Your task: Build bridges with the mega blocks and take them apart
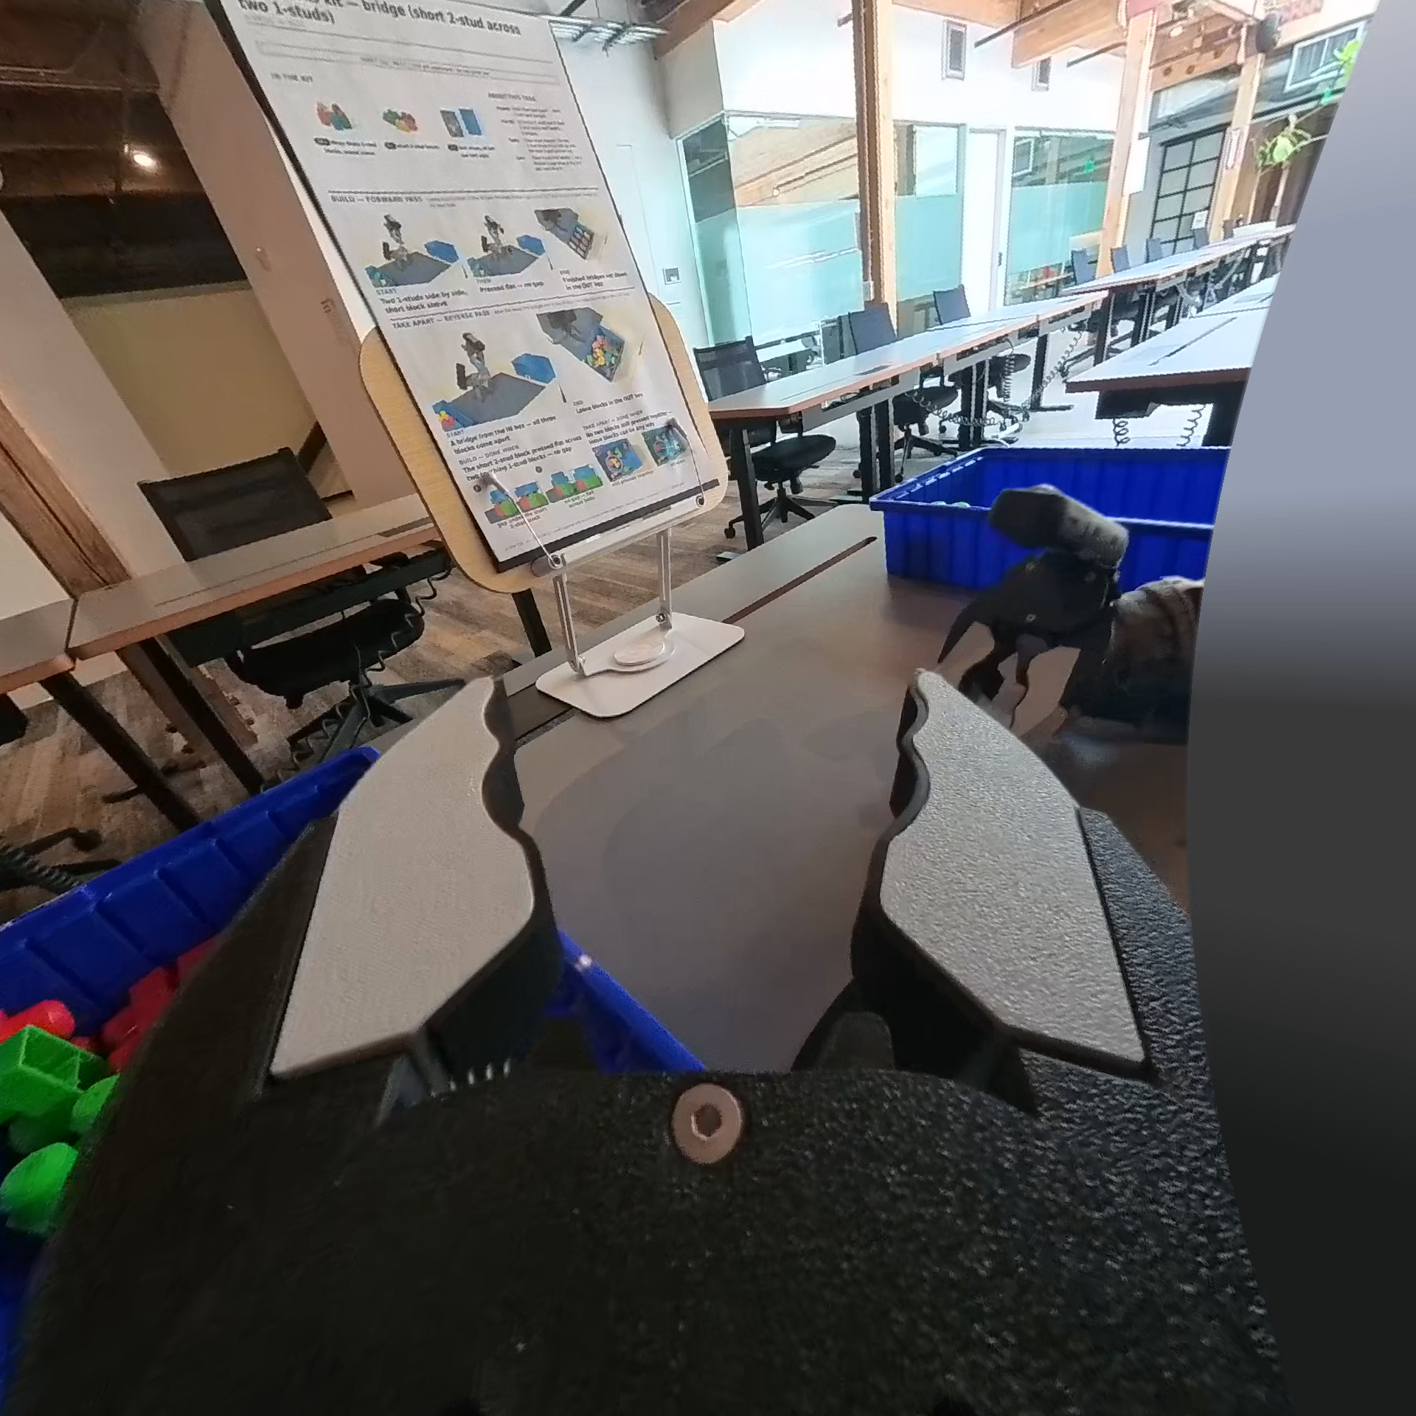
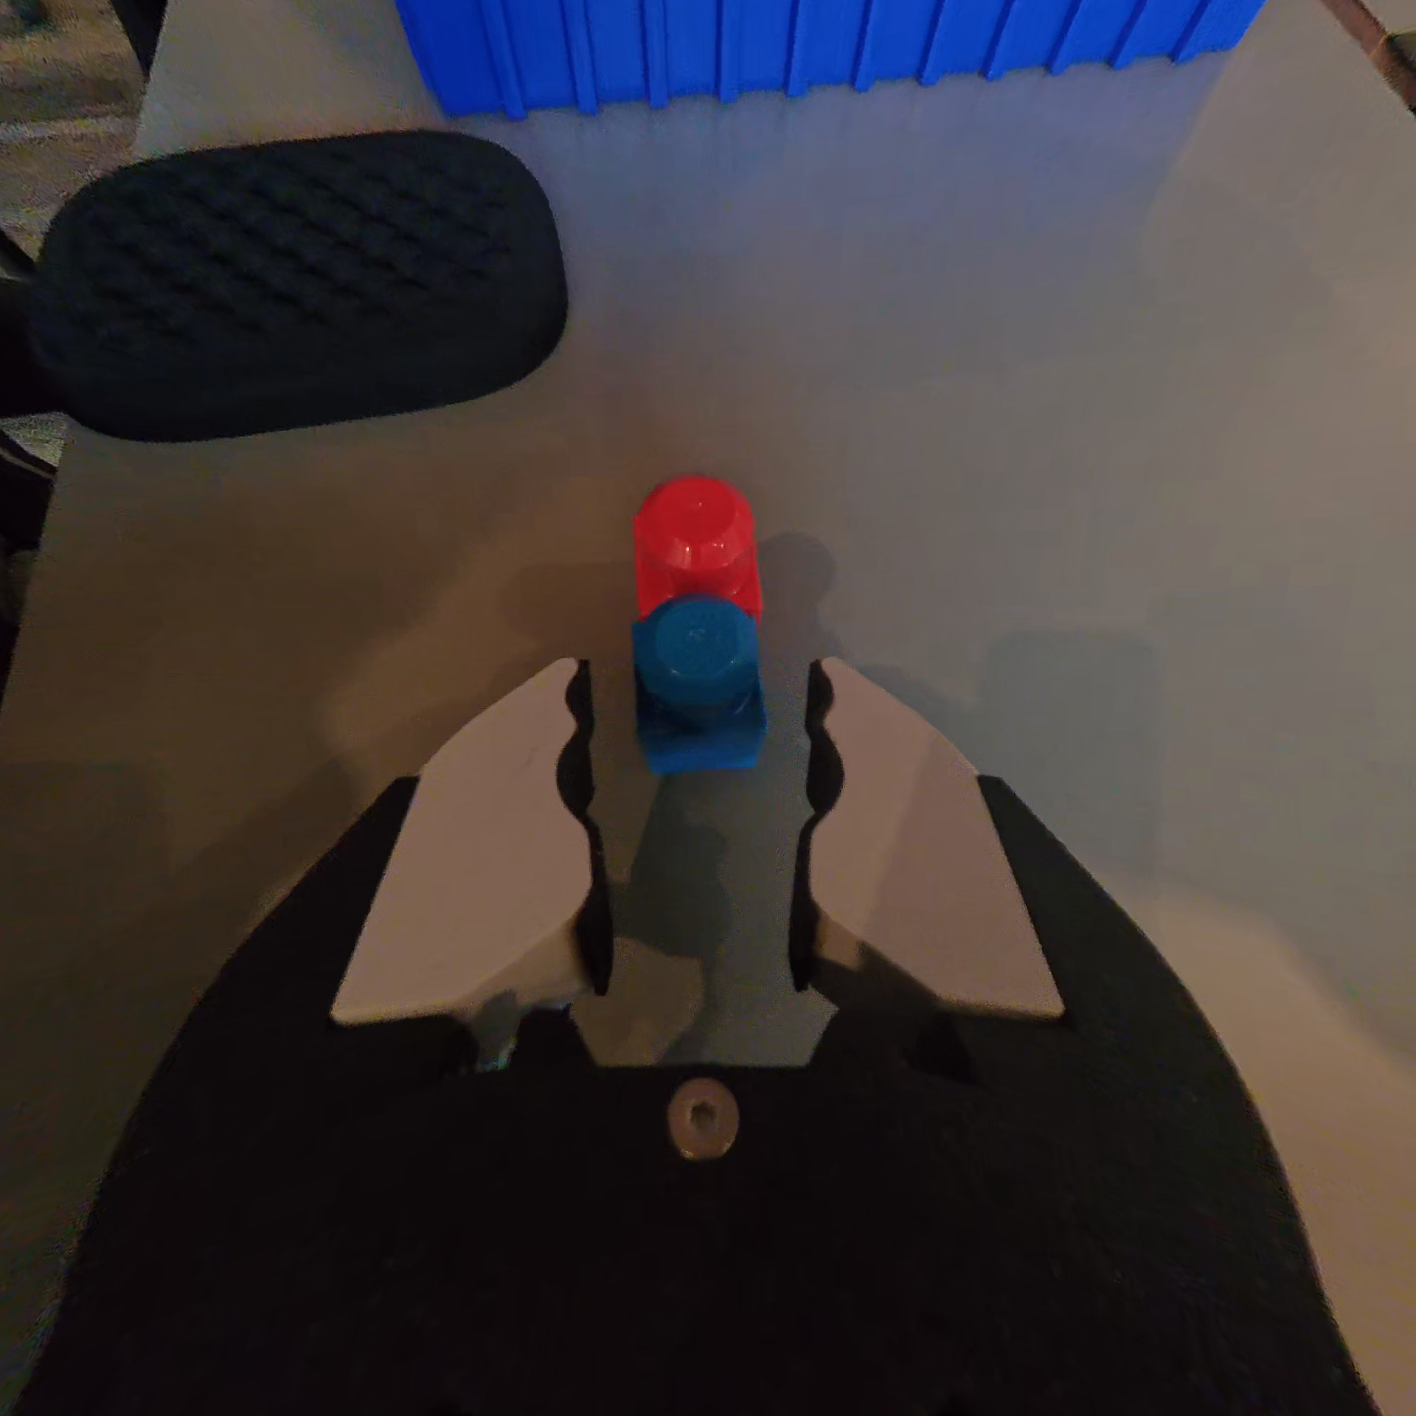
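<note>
In the right wrist view a blue one-stud block [image 2: 699, 701] and a red one-stud block [image 2: 693, 548] stand side by side on the grey table, touching. My right gripper [image 2: 699, 674] is open, its fingertips on either side of the blue block without touching it. My left gripper [image 1: 701, 705] is open and empty, held above the table beside a blue bin [image 1: 138, 927] of red and green blocks [image 1: 46, 1073]. The right gripper [image 1: 1019, 659] also shows at the right of the left wrist view, pointed down at the table.
An instruction sheet on a stand [image 1: 536, 368] is at the table's back edge. A second blue bin [image 1: 1073, 506] [image 2: 804, 54] stands at the far right. A black chair armrest [image 2: 299, 283] lies past the table's left edge in the right wrist view. My hands' fingertips stand some 30 centimetres from each other.
</note>
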